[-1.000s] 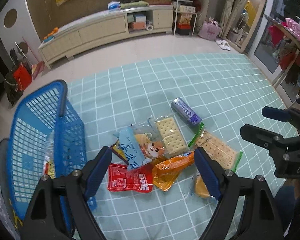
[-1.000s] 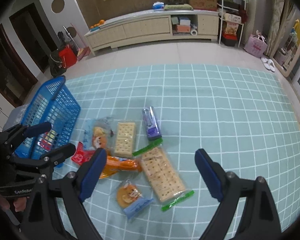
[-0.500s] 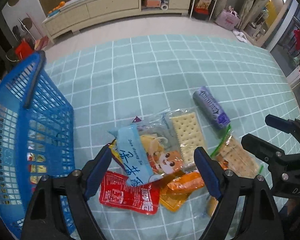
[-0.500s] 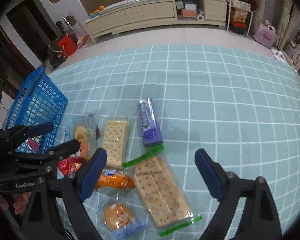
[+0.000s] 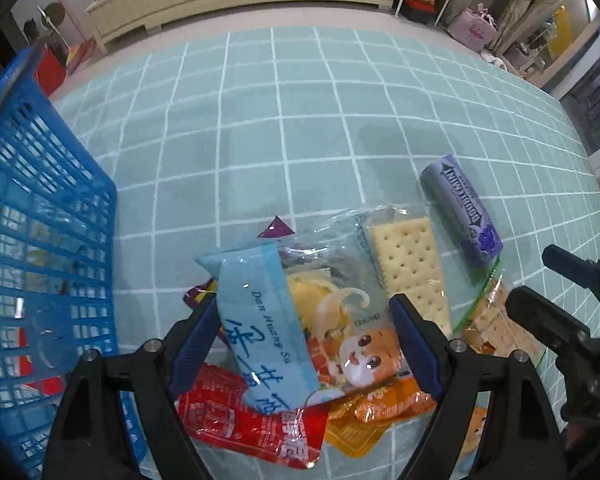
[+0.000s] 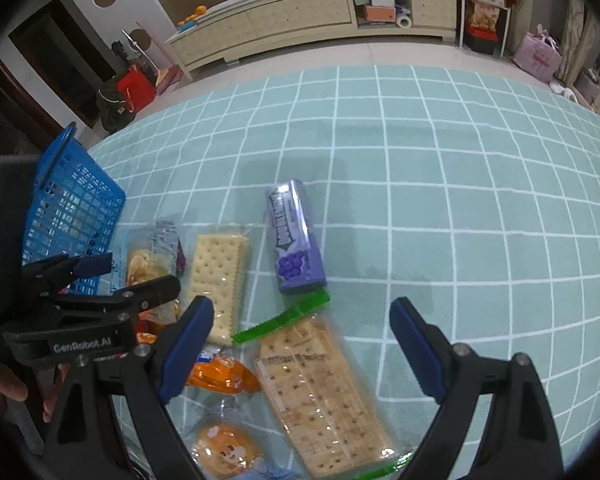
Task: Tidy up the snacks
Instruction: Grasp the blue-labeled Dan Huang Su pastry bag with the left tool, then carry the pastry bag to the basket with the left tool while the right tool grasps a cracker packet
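A heap of snack packs lies on the teal checked mat. My left gripper (image 5: 302, 316) is open and low over a light blue pack (image 5: 262, 328) and a cartoon pack (image 5: 352, 332); a red pack (image 5: 256, 424) and an orange pack (image 5: 376, 412) lie under them. A cracker pack (image 5: 408, 264) and a purple roll (image 5: 462, 210) lie to the right. My right gripper (image 6: 302, 316) is open above a long green-edged cracker pack (image 6: 320, 392), behind the purple roll (image 6: 294, 240). A blue basket (image 5: 32, 208) with a few packs stands at the left.
A round cake pack (image 6: 228, 448) lies near the right gripper's left finger. A long cream cabinet (image 6: 300, 12) runs along the far wall. A red bag (image 6: 136, 88) and a pink bag (image 6: 538, 58) stand on the floor beyond the mat.
Both grippers have come down and forward toward the snack heap. The left one now straddles the light blue pack. Both stay open.
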Demonstrator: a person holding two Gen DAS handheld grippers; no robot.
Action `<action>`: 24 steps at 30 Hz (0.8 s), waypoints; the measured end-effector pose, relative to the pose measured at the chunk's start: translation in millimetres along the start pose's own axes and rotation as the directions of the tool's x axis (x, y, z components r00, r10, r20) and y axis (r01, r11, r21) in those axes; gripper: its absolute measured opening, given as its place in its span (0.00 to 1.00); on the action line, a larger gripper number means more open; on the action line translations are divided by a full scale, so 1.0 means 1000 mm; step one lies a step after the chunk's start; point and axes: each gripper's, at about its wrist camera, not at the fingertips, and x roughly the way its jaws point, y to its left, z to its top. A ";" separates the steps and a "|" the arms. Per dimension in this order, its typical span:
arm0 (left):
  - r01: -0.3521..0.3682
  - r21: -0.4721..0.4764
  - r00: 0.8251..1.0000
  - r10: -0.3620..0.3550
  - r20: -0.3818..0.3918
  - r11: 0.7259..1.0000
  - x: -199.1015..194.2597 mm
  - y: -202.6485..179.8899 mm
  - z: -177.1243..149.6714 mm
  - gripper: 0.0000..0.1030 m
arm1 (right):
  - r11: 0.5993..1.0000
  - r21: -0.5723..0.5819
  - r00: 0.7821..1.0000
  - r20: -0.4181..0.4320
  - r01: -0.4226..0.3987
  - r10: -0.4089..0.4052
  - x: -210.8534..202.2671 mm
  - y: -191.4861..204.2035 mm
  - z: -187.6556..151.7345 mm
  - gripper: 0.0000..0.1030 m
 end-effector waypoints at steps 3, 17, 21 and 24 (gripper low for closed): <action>-0.002 -0.025 1.000 0.002 0.014 1.000 0.002 0.005 -0.001 0.78 | 1.000 0.002 1.000 -0.002 -0.002 0.002 0.001 -0.003 -0.002 0.89; 0.015 0.033 0.994 -0.018 0.108 0.999 -0.047 -0.007 -0.018 0.62 | 0.997 0.003 0.997 0.007 -0.073 0.073 -0.012 0.003 -0.001 0.89; 0.019 0.067 0.986 -0.030 0.166 0.998 -0.078 -0.009 -0.024 0.62 | 0.995 -0.005 0.995 0.003 -0.095 0.095 -0.016 0.013 0.001 0.89; 0.031 0.081 0.977 -0.047 0.207 0.996 -0.100 -0.006 -0.029 0.62 | 0.995 -0.011 0.995 0.002 -0.102 0.102 -0.017 0.020 0.003 0.89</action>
